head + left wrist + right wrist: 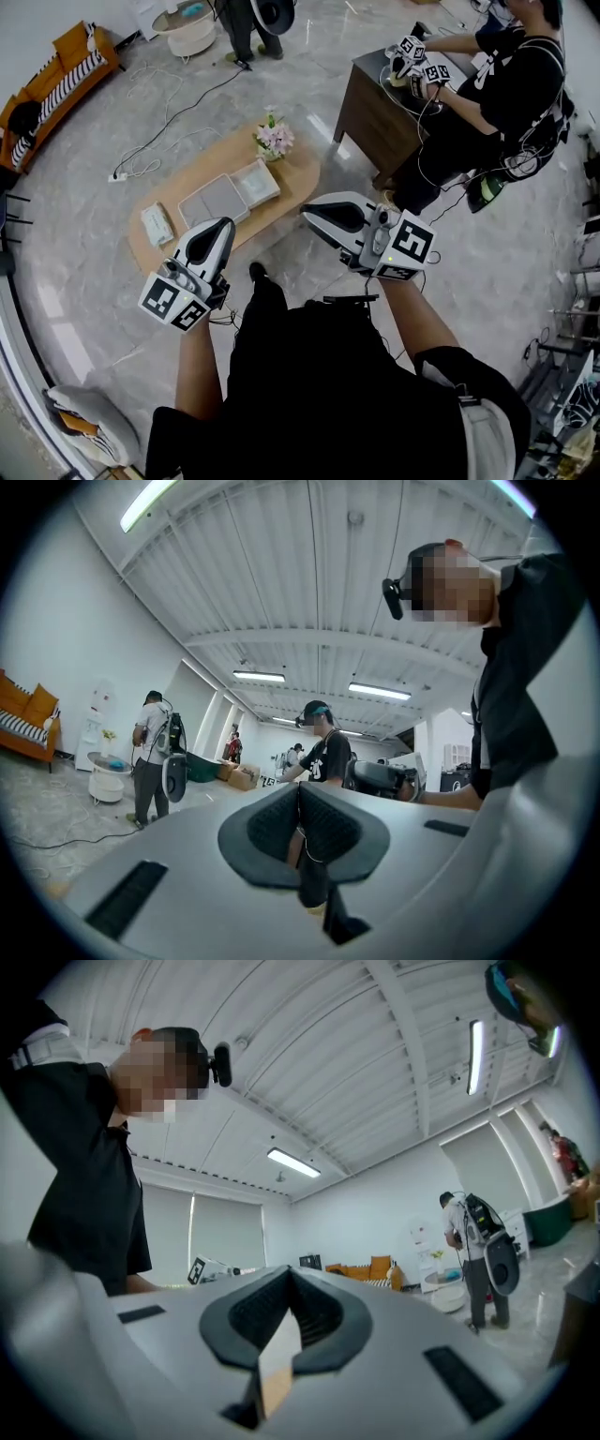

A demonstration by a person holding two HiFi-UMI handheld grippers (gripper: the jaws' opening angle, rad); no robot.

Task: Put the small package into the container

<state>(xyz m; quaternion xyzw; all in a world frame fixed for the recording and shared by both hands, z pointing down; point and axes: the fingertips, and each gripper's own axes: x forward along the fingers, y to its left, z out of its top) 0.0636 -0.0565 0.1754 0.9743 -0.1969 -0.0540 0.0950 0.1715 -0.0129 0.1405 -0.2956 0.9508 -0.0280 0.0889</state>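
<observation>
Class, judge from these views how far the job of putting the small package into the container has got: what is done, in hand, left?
Done: nothing yet. The small package lies on the low table, apart from the pale container. In hand: nothing. The left tongs and right tongs are shut and empty, held in the air. Left: reach the package, grasp it, and place it in the container.

Small package left of trays on table

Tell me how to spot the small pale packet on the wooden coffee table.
Find the oval wooden coffee table in the middle of the grey marble floor. At its end farthest from the pink flowers lies a small pale flat packet, smaller than the two whitish trays beside it.
</observation>
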